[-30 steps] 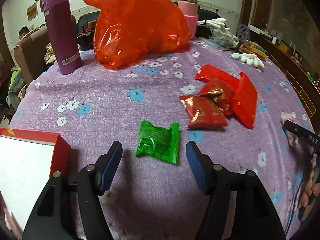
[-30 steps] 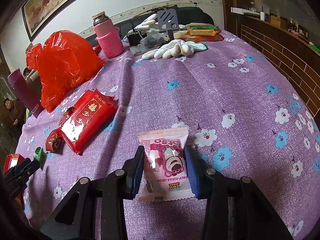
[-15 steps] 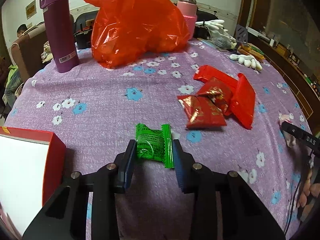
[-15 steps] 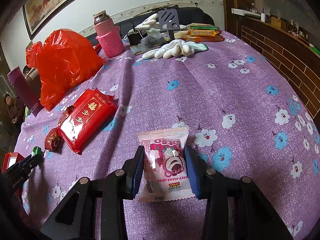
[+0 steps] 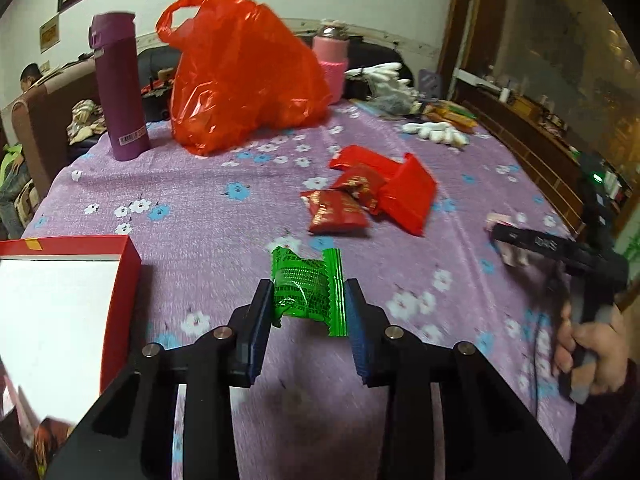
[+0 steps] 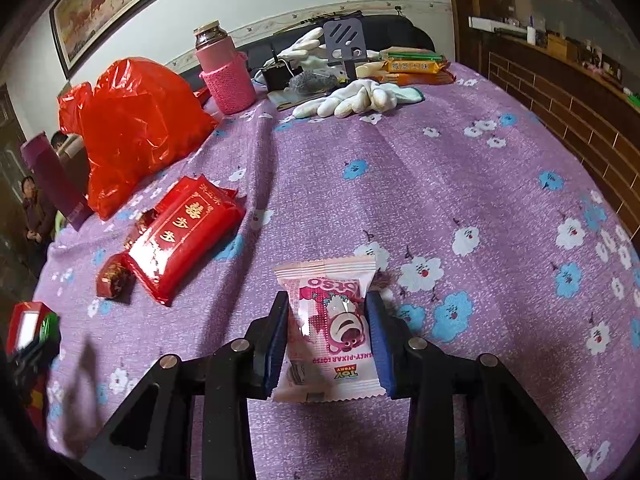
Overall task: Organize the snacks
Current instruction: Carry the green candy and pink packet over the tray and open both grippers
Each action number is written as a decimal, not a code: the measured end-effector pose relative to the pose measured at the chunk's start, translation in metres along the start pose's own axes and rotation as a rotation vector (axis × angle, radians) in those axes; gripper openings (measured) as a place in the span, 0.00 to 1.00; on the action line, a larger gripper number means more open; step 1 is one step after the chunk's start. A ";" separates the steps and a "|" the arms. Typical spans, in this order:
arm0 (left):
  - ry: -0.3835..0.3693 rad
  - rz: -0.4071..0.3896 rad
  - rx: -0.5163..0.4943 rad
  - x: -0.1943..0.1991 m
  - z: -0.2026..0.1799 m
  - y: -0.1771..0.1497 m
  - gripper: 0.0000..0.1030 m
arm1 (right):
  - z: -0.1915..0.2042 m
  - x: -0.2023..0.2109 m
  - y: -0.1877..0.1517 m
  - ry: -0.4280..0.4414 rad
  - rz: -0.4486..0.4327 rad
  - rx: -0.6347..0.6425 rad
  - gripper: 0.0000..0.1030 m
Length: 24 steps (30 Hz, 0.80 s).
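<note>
My left gripper [image 5: 309, 287] is shut on a green snack packet [image 5: 306, 292] and holds it a little above the purple flowered cloth. A red box with a white inside [image 5: 124, 264] stands just to its left. My right gripper [image 6: 328, 299] straddles a pink Lotso snack packet [image 6: 332, 320] lying on the cloth. Its jaws are closing and the pads touch the packet's sides. A big red packet [image 6: 180, 236] and a small red one [image 6: 114, 276] lie left of it. In the left wrist view these red packets [image 5: 360, 200] are beyond the green one.
A red plastic bag [image 5: 240, 72], a purple flask [image 5: 120, 88] and a pink-sleeved bottle [image 5: 334, 60] stand at the far side. White gloves [image 6: 352, 98] and biscuit packs [image 6: 412, 66] lie at the far right. A hand [image 5: 592, 344] holds the right gripper.
The left gripper shut on the green packet, then lifted it and carried it toward the red box. The right gripper stayed around the pink packet, its jaws drawing in slightly.
</note>
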<state>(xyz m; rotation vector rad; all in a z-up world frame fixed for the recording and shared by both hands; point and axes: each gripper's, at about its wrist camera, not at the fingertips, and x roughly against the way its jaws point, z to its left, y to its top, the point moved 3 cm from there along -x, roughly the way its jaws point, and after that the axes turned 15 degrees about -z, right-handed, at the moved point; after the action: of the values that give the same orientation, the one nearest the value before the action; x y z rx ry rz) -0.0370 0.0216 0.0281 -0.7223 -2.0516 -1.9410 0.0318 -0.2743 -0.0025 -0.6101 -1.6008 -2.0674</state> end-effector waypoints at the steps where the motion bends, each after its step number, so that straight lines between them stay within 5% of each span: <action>1: -0.010 -0.009 -0.006 0.008 -0.002 0.000 0.32 | 0.001 0.002 0.000 0.016 0.003 -0.014 0.37; 14: -0.034 -0.105 -0.036 0.071 0.001 -0.001 0.32 | 0.089 0.041 -0.022 0.396 0.019 -0.124 0.37; 24: -0.006 -0.104 0.005 0.084 0.023 -0.019 0.32 | 0.145 0.075 -0.035 0.559 -0.079 -0.089 0.36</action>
<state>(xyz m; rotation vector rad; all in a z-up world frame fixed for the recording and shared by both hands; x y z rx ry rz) -0.1149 0.0604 0.0498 -0.6327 -2.1361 -1.9899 -0.0391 -0.1320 0.0479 0.0188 -1.2262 -2.1226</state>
